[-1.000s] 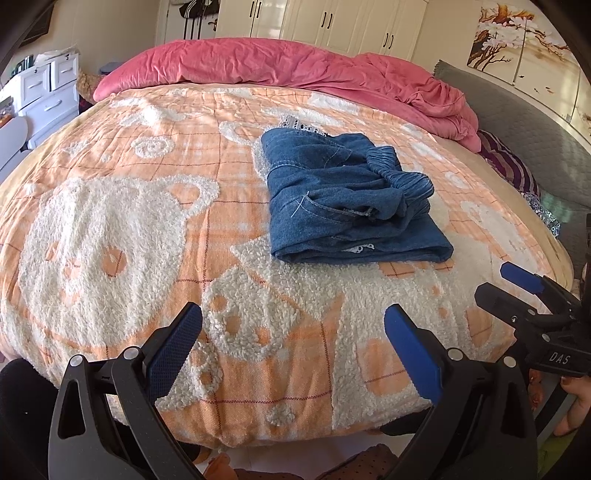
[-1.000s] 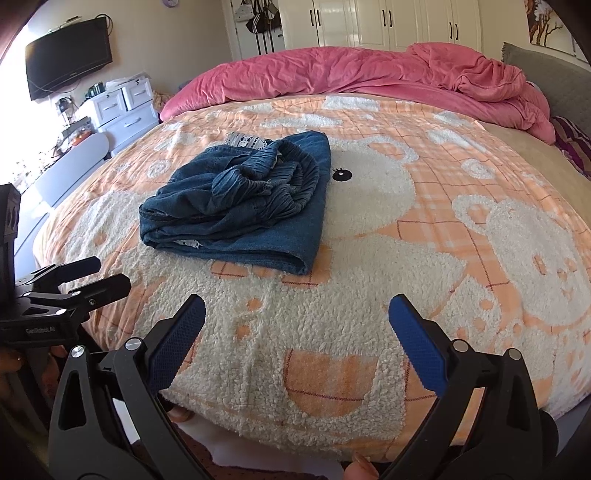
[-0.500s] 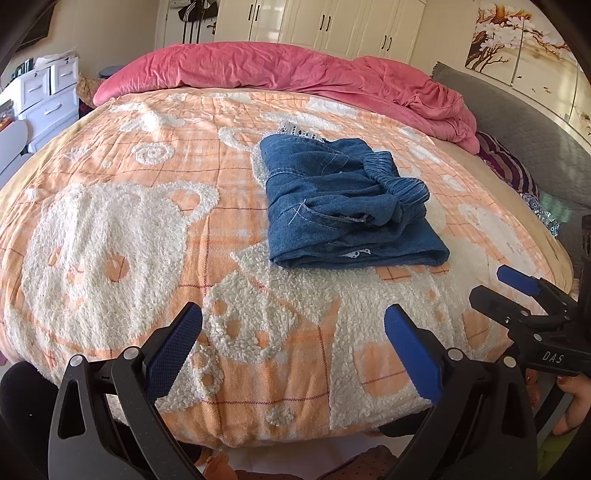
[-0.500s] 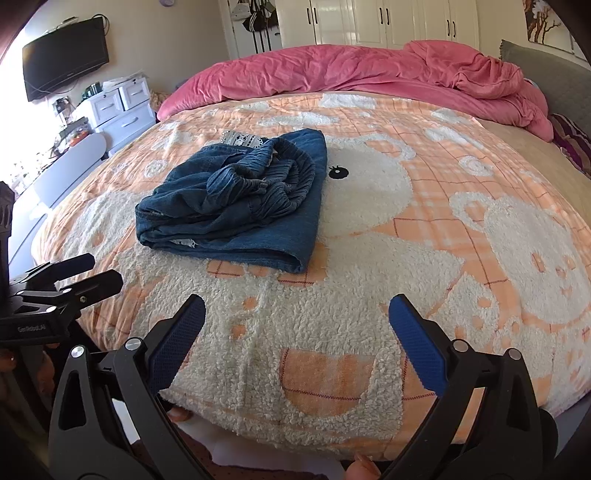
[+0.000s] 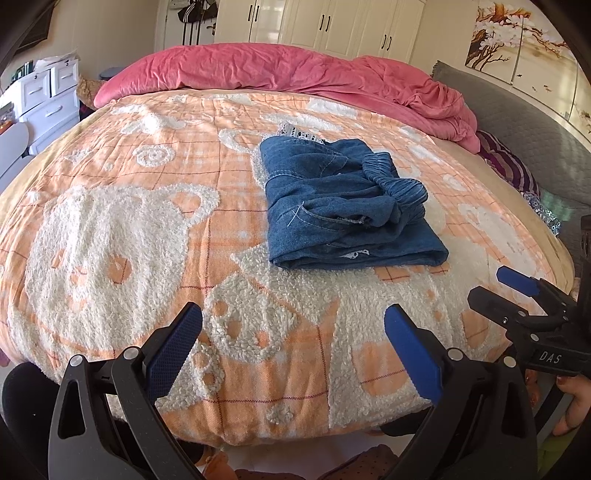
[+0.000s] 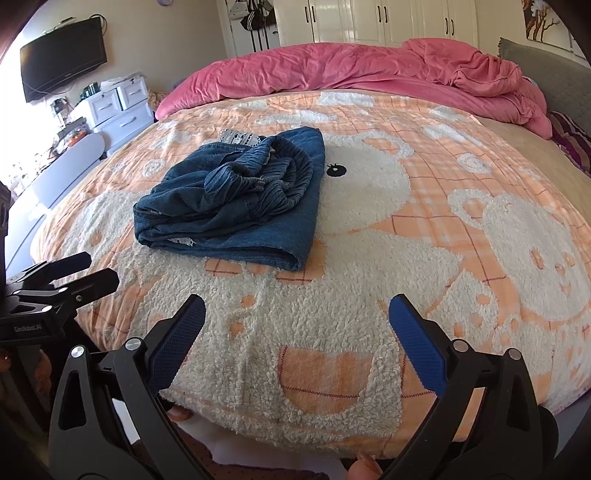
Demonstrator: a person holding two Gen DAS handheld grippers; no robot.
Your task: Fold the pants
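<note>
Pants [image 5: 343, 206] lie folded in a compact denim bundle mid-bed on the orange bear blanket [image 5: 110, 229], unmoved over the last second. Both grippers, left gripper [image 5: 293, 343] and right gripper [image 6: 297, 332], have drifted slightly back near the bed's edge, jaws spread wide and empty. Folding looks finished.

Sunlit bedroom (white wardrobes [image 5: 332, 22])

Home bedroom; bed [image 5: 110, 258], wardrobes [image 5: 332, 26]
</note>
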